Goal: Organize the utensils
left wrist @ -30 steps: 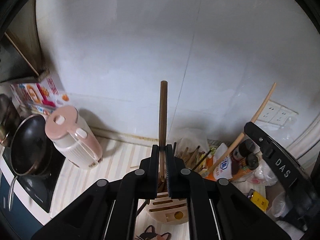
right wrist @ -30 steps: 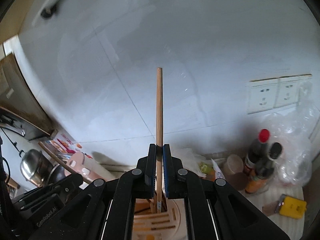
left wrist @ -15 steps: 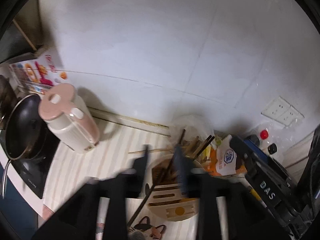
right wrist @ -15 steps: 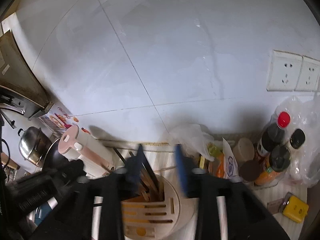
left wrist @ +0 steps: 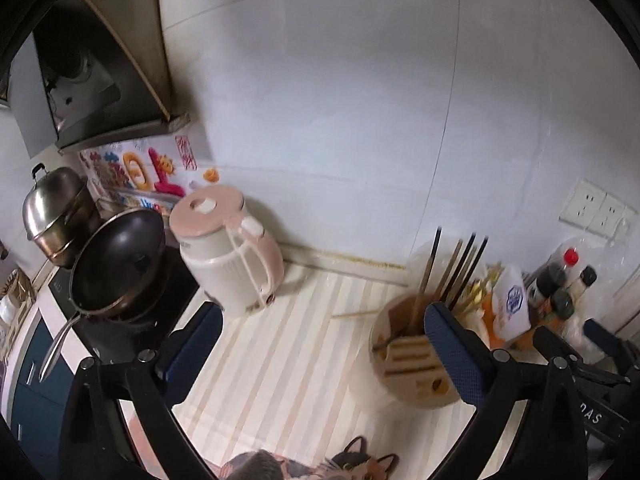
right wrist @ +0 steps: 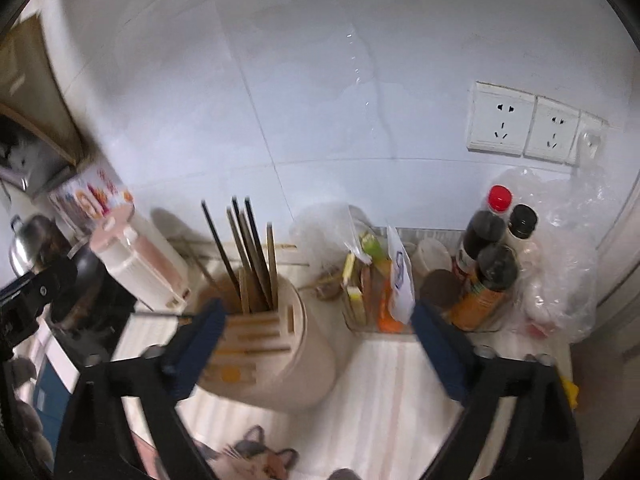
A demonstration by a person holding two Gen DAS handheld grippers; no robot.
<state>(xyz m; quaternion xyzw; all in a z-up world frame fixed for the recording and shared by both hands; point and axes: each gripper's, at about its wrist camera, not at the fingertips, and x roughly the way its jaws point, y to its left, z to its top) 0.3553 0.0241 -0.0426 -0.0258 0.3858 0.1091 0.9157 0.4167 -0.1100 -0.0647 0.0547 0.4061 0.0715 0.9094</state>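
A round cream utensil holder (left wrist: 412,364) stands on the striped counter; it also shows in the right wrist view (right wrist: 276,344). Several chopsticks (left wrist: 452,272) stand upright in it, also seen in the right wrist view (right wrist: 248,252). One loose chopstick (left wrist: 354,314) lies on the counter behind the holder. My left gripper (left wrist: 322,348) is open and empty, its right finger in front of the holder. My right gripper (right wrist: 316,340) is open and empty above the holder's right side.
A pink and cream kettle (left wrist: 226,256) stands left of the holder. A black pan (left wrist: 120,260) and a steel pot (left wrist: 52,212) sit on the stove at the left. Sauce bottles (right wrist: 492,256), packets (right wrist: 376,276) and a plastic bag (right wrist: 568,264) crowd the right corner.
Both grippers held a chopstick upright over the holder a second ago. Both have opened wide and the chopsticks now stand in the holder. Both grippers have drawn back.
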